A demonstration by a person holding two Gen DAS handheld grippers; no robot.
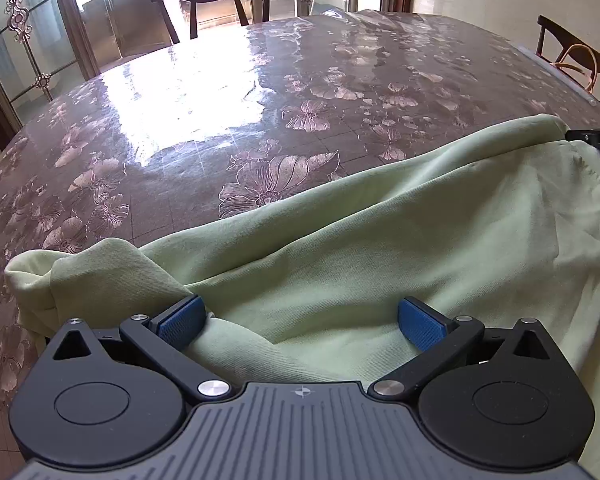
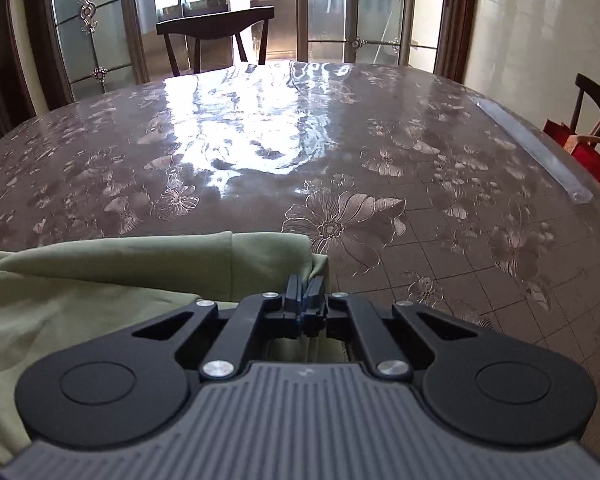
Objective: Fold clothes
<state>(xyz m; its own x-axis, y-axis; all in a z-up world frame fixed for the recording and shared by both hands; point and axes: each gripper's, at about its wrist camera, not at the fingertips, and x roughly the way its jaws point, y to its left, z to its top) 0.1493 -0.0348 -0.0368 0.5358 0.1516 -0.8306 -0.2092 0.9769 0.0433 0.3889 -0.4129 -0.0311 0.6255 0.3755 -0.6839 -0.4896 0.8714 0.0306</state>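
1. The pale green soft cotton garment (image 1: 340, 240) lay in loose folds on the near part of the tabletop (image 1: 204, 120), which carried a glossy brown cover with a flower pattern.
2. The left tongs (image 1: 302, 324) stood wide apart over the cloth, and the blue pads (image 1: 182, 322) gripped nothing, though one pad touched a raised fold.
3. The right tongs (image 2: 305, 292) were pressed together on the right corner of the garment (image 2: 140, 276), and a thin edge of cloth sat between the two fingers.
4. A dark wooden chair (image 2: 216, 36) stood behind the far edge of the tabletop (image 2: 440, 128).
5. A red paper bag (image 2: 584, 156) was at the right side.
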